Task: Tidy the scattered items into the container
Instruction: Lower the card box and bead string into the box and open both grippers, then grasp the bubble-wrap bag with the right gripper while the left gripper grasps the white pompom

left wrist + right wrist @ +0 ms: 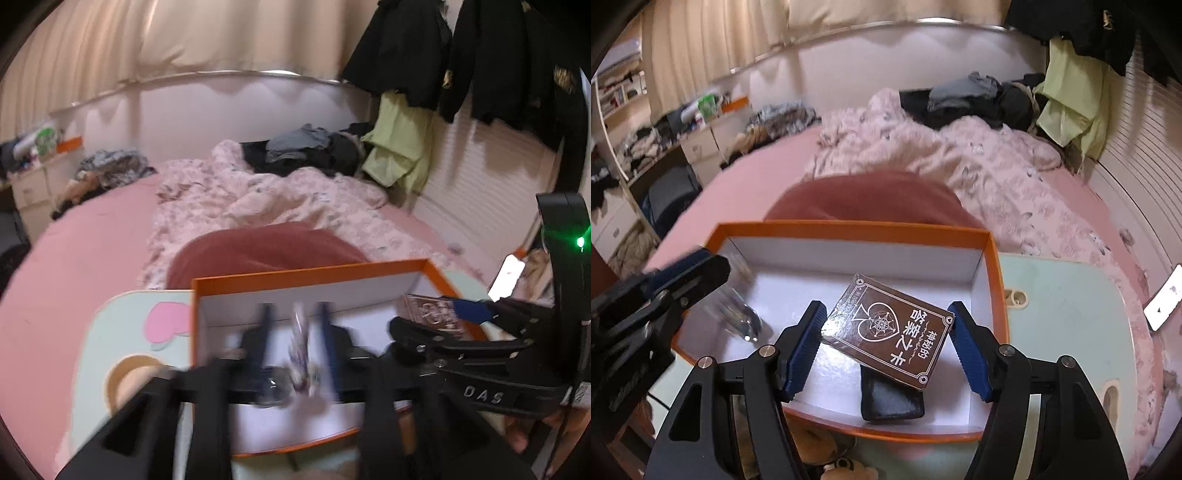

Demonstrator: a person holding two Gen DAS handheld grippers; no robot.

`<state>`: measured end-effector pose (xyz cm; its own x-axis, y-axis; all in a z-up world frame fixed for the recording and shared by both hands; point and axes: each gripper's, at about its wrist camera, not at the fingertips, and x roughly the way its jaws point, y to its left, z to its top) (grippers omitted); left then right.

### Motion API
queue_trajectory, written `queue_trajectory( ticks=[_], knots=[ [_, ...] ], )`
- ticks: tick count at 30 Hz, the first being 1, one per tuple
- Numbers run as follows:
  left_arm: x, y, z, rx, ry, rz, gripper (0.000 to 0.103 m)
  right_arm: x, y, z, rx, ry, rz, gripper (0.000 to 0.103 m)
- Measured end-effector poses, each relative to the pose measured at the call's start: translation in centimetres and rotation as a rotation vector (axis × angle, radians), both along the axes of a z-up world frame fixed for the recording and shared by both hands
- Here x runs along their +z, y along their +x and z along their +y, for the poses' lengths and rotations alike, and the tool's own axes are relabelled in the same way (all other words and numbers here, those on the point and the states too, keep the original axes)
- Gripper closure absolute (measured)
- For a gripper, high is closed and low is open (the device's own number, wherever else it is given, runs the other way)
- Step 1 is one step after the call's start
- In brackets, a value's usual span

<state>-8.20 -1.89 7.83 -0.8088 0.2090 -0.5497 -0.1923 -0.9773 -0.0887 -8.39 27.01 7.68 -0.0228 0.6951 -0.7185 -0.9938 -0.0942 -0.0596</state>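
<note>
- Here, the right gripper [886, 343] holds its blue fingers [805, 343] spread, one on each side of a brown card box [890, 328]; whether the pads touch the box's edges I cannot tell, though a narrow gap seems to show on both sides.
- The card box lies tilted inside the orange container [993, 280], its near end propped on a small black pouch [892, 400] that rests on the container's white floor.
- The left gripper [295, 339] also has its fingers [264, 332] spread, with a blurred clear item [301, 332] between them over the container [306, 275]; the pads do not appear to press on it.
- In the right wrist view that clear item [737, 314] shows as a smeared, glassy shape at the left end of the container, just below the left gripper's tip [690, 273].
- The container sits on a pale green tabletop [1063, 295] printed with cartoon shapes.
- A white phone [1167, 299] lies at the tabletop's far right edge.
- Beyond the container are a dark red cushion [871, 199], a rumpled floral blanket [979, 162] and a pink bed [85, 236].
- Dark clothes [406, 48] hang by the wall at upper right.
</note>
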Motion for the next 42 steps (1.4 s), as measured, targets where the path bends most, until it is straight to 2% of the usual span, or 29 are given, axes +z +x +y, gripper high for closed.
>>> queue_trajectory(
  ticks=[1,3,5,10,13,17,19,21,25,29,33,37,39,42],
  knots=[
    [0.3,0.4,-0.3,0.006,0.025,0.024,0.04,0.2,-0.1,-0.2,-0.004,0.015,-0.011,0.035],
    [1.0,0.9,-1.3,0.018,0.094,0.052,0.033,0.8,-0.5,-0.6,-0.008,0.055,-0.047,0.032],
    [1.6,1.2,-1.9,0.017,0.13,0.051,0.032,1.4,-0.8,-1.1,0.002,0.081,-0.066,0.023],
    [2.3,2.5,-1.7,0.013,0.081,0.077,0.032,2.4,-1.6,-2.3,0.029,0.125,-0.082,0.022],
    [2.4,3.7,-1.8,-0.011,0.088,0.067,0.032,2.7,-1.9,-2.9,0.035,0.144,-0.088,0.022],
    [2.7,6.1,-1.6,-0.041,0.075,0.076,0.032,2.9,-2.1,-3.4,0.038,0.141,-0.095,0.022],
    [2.6,7.4,-1.5,-0.058,0.06,0.072,0.032,3.1,-1.9,-4.1,0.044,0.135,-0.069,0.022],
    [1.9,8.7,-1.6,-0.068,0.028,0.043,0.032,3.3,-1.5,-5.8,0.063,0.14,-0.026,0.022],
    [-0.7,10.7,-2.2,-0.094,-0.04,-0.034,0.032,1.8,0.2,-9.1,0.064,0.112,-0.005,0.022],
    [-4.1,12.0,-2.9,-0.12,-0.04,-0.141,0.032,-1.0,3.1,-12.2,0.001,0.049,0.104,0.022],
    [-7.2,12.8,-3.1,-0.096,-0.072,-0.206,0.032,-2.3,3.8,-13.9,-0.003,0.014,0.046,0.022],
    [-7.7,12.9,-2.5,-0.059,-0.137,-0.166,0.024,-3.9,3.3,-14.6,-0.013,0.009,-0.053,0.022],
    [-8.1,13.1,-2.2,-0.048,-0.159,-0.142,0.02,-5.3,3.5,-14.1,-0.009,-0.03,-0.052,0.022],
    [-8.5,13.7,-2.1,-0.033,-0.173,-0.109,0.019,-5.7,3.7,-14.2,-0.024,-0.015,-0.07,0.021]
  ],
)
